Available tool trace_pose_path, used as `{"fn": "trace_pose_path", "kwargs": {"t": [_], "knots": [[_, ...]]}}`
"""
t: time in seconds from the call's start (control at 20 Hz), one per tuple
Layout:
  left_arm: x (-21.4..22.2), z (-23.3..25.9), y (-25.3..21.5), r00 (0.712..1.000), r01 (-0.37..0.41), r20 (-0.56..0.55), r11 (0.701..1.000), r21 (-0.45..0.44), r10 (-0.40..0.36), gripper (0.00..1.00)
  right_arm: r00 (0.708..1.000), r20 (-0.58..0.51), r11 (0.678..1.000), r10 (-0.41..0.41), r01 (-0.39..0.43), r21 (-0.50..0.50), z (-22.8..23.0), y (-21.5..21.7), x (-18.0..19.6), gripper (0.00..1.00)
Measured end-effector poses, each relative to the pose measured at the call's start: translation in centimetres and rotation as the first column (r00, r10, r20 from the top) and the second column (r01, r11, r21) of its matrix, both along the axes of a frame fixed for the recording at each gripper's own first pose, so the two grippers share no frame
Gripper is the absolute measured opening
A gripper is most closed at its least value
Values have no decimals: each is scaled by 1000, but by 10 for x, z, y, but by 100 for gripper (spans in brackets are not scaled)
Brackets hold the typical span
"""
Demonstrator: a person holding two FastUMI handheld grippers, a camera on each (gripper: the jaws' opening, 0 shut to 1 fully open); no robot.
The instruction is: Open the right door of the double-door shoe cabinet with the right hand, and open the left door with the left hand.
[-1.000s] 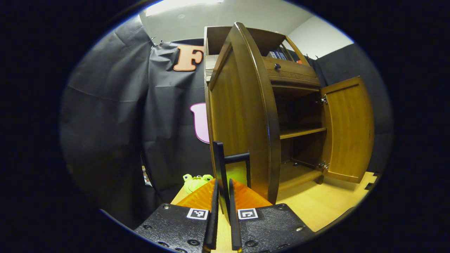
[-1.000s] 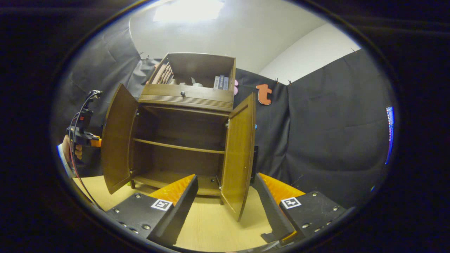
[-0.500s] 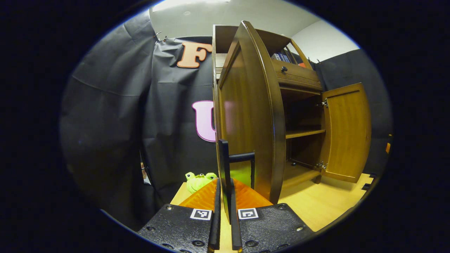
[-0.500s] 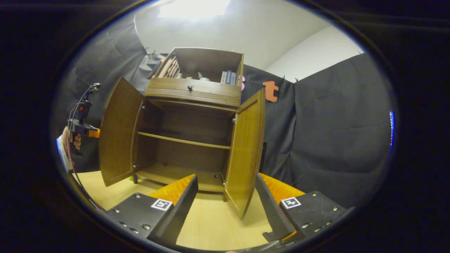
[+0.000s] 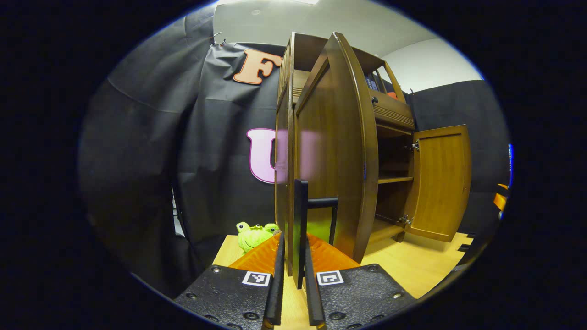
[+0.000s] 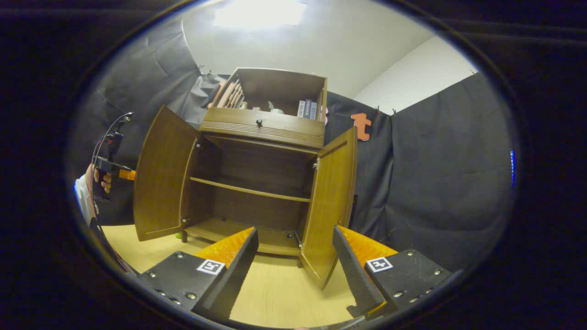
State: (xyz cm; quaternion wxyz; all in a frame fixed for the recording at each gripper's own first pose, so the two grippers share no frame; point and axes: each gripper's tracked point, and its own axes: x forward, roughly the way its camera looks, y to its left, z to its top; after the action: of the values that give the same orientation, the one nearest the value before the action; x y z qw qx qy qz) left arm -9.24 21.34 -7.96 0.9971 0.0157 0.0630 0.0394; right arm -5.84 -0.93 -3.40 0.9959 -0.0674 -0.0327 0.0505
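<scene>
The brown wooden shoe cabinet (image 6: 266, 128) stands with both doors swung out. In the left gripper view, my left gripper (image 5: 293, 245) is shut on the black bar handle (image 5: 301, 215) of the left door (image 5: 335, 151), which I see nearly edge-on. The right door (image 5: 440, 183) stands open beyond it. In the right gripper view, my right gripper (image 6: 295, 231) is open and holds nothing, a little in front of the right door (image 6: 330, 206). The left door (image 6: 163, 178) is at the left, with the left gripper (image 6: 112, 172) and a hand behind it.
A green frog plush (image 5: 254, 233) sits on the light wood floor (image 6: 279, 298) beside the cabinet's left side. The cabinet has a drawer (image 6: 261, 128) with a knob and a top shelf holding books (image 6: 306, 109). Black cloth walls close in on both sides.
The left door has swung further open with my left gripper on its handle. My right gripper stays open; the cabinet sits slightly lower and further right in its view.
</scene>
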Motion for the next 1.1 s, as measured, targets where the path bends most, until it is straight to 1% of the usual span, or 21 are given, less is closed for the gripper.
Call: {"fn": "trace_pose_path", "kwargs": {"t": [0.05,0.1,0.15,0.25,0.35,0.4,0.45,0.5,0.55,0.6,0.65,0.7,0.75,0.8,0.85,0.9,0.95,1.0,1.05,1.1], "knots": [[-2,2,2,1000,3,1,1000,-2,-3,25,1000,-5,1000,8,-8,-3,-2,2,1,99],[-7,3,3,1000,1,3,1000,-4,-1,26,1000,-9,1000,3,-3,0,-4,3,1,96],[-12,6,5,1000,-17,7,1000,-7,17,28,1000,-19,1000,-4,4,2,-6,3,4,94],[-25,10,11,998,-63,2,998,-13,63,34,1000,-30,1000,1,-1,-3,-10,10,6,99],[-36,21,11,995,-99,19,995,0,99,43,999,-30,1000,12,-13,-10,-9,15,8,99],[-42,25,12,993,-120,23,993,12,119,51,999,-29,1000,23,-23,-14,-8,19,11,97],[-46,29,13,990,-138,29,990,20,138,60,999,-28,1000,28,-29,-11,-6,19,14,94],[-50,31,14,987,-158,30,987,20,157,63,999,-22,999,31,-31,-6,-2,19,16,97],[-56,36,16,981,-192,39,981,14,191,67,999,-15,999,33,-33,0,2,19,19,97],[-60,42,23,971,-232,53,973,-7,232,70,999,-9,999,31,-31,8,5,19,21,99],[-65,47,21,965,-256,55,966,-32,258,74,1000,-6,999,30,-30,13,7,18,24,99],[-71,52,14,962,-262,65,963,-54,265,77,999,-4,999,32,-32,17,7,19,25,96],[-73,59,5,961,-261,76,963,-71,266,80,999,-5,999,35,-35,25,6,19,25,99],[-75,67,-3,959,-263,93,962,-76,270,89,999,-6,999,38,-37,39,4,19,25,96],[-77,75,-9,953,-273,114,959,-78,280,89,999,-9,998,36,-35,57,2,16,25,97],[-79,80,-13,948,-286,123,955,-80,294,89,999,-14,996,35,-33,80,-1,16,26,99],[-79,83,-18,944,-296,126,952,-81,304,89,998,-22,995,53,-51,90,-6,20,25,99],[-78,83,-26,943,-304,120,950,-74,311,90,997,-34,994,71,-68,90,-9,25,25,96],[-76,81,-33,942,-310,111,948,-68,316,91,997,-35,994,74,-70,84,-10,25,25,96],[-74,80,-42,943,-308,108,949,-62,313,91,998,-28,995,60,-58,82,-8,21,27,99]]}}
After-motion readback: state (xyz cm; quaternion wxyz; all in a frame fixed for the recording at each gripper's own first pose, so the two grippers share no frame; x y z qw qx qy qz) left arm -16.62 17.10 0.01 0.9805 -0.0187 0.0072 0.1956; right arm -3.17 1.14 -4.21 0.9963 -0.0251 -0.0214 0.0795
